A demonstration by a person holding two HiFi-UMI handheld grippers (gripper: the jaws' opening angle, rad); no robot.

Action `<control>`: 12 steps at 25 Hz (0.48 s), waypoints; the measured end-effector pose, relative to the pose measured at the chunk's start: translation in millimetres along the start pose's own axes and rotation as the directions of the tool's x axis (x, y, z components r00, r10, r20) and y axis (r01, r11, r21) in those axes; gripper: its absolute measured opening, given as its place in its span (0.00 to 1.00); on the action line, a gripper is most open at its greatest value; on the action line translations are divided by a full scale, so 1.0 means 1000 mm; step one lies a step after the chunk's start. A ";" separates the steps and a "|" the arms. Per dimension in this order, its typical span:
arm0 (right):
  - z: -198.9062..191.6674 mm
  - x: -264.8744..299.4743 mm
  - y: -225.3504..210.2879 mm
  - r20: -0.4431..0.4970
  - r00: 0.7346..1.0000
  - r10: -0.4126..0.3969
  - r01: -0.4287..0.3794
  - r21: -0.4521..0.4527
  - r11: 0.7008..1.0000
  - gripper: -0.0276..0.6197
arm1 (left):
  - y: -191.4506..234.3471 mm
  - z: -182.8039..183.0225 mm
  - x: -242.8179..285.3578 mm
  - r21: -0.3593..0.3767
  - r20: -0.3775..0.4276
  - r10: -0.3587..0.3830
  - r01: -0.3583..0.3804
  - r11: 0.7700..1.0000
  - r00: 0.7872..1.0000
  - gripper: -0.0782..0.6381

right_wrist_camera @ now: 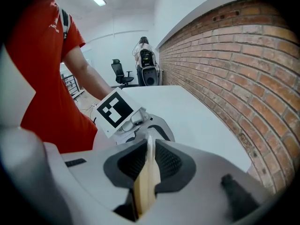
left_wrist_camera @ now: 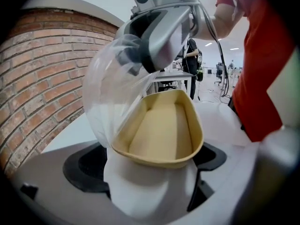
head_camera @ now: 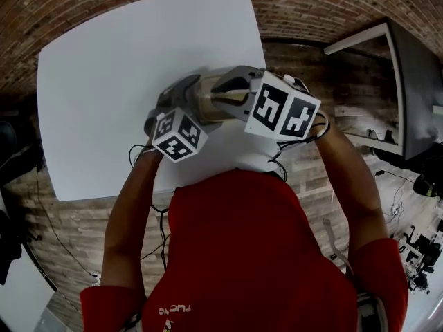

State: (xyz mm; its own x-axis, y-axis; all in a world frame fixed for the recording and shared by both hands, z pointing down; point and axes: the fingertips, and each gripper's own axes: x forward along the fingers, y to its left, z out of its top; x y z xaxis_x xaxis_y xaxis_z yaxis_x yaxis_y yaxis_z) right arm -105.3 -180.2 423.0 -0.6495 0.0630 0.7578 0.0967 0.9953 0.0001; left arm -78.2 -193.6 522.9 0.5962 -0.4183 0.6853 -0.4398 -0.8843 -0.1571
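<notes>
Tray [left_wrist_camera: 164,130] over white table [head_camera: 104,81]; brick wall [right_wrist_camera: 243,55]

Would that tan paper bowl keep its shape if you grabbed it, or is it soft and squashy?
Probably flexible: the paper bowl looks squashed out of round between the fingers of the left gripper. Likely light and thin-walled: the right gripper pinches a thin tan edge flat. The clear plastic beside it looks floppy, perhaps slippery.
</notes>
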 end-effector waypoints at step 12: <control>-0.002 -0.001 0.000 -0.008 1.000 0.003 -0.003 -0.075 0.997 0.14 | 0.005 -0.002 -0.002 -0.091 0.025 0.003 -0.001 0.996 1.000 0.91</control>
State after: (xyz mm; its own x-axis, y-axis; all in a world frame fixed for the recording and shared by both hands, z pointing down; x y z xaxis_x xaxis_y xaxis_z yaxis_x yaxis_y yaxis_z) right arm -103.3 -180.3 423.5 -0.6431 0.0649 0.7630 0.1548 0.9869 0.0465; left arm -83.0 -196.4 522.5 0.6116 -0.4263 0.6665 -0.4994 -0.8614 -0.0927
